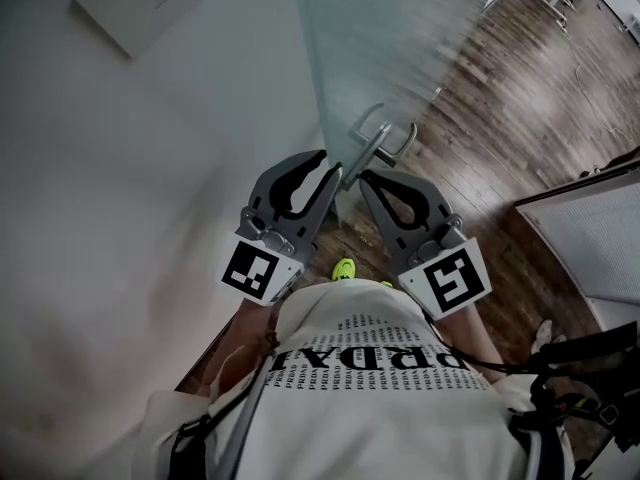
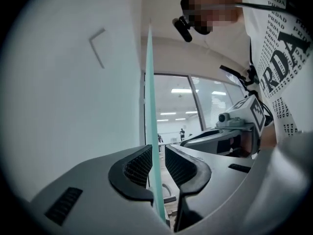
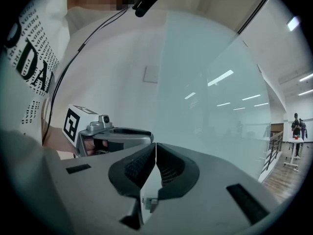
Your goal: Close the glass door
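The frosted glass door point(image 1: 400, 48) stands ajar, its free edge pointing at me beside the white wall. A metal lever handle point(image 1: 378, 140) sits near that edge. My left gripper point(image 1: 332, 176) reaches the edge just below the handle. In the left gripper view the green glass edge point(image 2: 150, 106) runs between the jaws of the left gripper point(image 2: 159, 163), which stand close on either side of it. My right gripper point(image 1: 365, 178) is next to it on the handle side. In its own view the right gripper point(image 3: 155, 153) is shut, with the pane point(image 3: 215, 106) to its right.
A white wall point(image 1: 120, 168) with a square plate point(image 1: 140, 3) is on the left. Wood floor point(image 1: 520, 98) spreads beyond the door. A framed panel point(image 1: 590, 238) stands at the right. My yellow shoe point(image 1: 343, 268) is below the grippers. Distant people point(image 3: 297, 126) stand in the hall.
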The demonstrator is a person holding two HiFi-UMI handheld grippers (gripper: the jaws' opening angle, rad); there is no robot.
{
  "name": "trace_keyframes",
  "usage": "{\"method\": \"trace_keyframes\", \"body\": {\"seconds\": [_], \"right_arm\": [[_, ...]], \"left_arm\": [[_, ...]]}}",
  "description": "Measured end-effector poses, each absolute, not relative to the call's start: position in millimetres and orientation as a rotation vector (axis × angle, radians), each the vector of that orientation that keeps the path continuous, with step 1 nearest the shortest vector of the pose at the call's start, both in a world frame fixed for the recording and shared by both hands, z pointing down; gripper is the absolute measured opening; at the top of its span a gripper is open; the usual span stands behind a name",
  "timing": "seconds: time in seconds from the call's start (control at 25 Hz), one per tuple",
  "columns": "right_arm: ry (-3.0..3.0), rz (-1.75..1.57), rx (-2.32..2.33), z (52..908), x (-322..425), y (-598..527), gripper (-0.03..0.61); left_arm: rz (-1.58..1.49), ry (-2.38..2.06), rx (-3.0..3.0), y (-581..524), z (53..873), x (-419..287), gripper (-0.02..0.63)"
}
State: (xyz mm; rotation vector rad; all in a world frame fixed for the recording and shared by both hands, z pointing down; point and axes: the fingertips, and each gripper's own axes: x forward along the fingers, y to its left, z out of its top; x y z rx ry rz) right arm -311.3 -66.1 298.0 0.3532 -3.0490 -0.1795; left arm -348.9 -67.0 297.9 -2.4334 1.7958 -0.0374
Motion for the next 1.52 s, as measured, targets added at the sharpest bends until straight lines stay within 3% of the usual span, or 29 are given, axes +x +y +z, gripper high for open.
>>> {"method": "trace_keyframes", "body": {"seconds": [0.88, 1.52], "right_arm": [[-3.013, -0.158, 0.501, 302.9, -315.6, -79.6, 0.0], [-2.934, -0.2, 0.717, 303.7, -189.8, -81.7, -0.002]], "left_arm": [[-0.027, 1.596, -2.58, -72.7, 300.1, -337.0, 0.074], [-0.088, 1.53, -2.617, -70.1, 310.8, -222.5, 0.067]]}}
